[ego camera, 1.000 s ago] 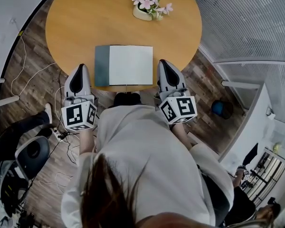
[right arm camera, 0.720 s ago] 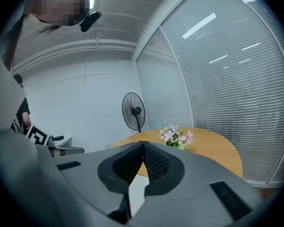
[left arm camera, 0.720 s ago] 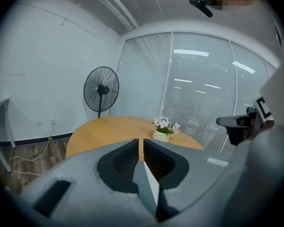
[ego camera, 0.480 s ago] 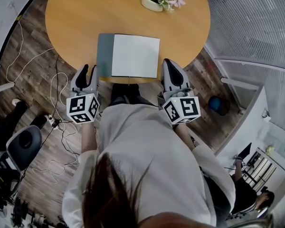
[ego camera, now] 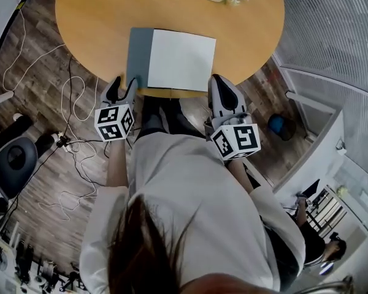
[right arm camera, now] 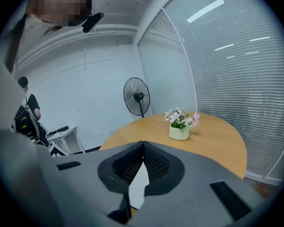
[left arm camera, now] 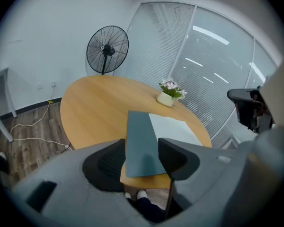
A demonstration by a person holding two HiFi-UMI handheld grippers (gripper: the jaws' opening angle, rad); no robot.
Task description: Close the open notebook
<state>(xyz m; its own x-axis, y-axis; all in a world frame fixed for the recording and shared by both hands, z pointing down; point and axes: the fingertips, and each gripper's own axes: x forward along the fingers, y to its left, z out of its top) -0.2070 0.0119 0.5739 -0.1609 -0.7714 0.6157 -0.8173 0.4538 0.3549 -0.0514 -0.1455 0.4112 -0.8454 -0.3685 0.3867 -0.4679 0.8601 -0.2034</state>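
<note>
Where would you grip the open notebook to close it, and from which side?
Likely the grey cover's near edge, from the table's near side: it lies flat beside the white page, close to the rim. The left hand-held gripper, jaws opening, nothing gripped, faces it.

We are looking at a smooth, satin wooden worktop (ego camera: 92, 17), a notebook (ego camera: 178, 60) showing matt teal cover and plain white paper, grainy wooden floor planks (ego camera: 43, 103), and the right hand-held gripper (right arm camera: 143, 145) in matt grey plastic, its pads (right arm camera: 154, 164) ribbed black
</note>
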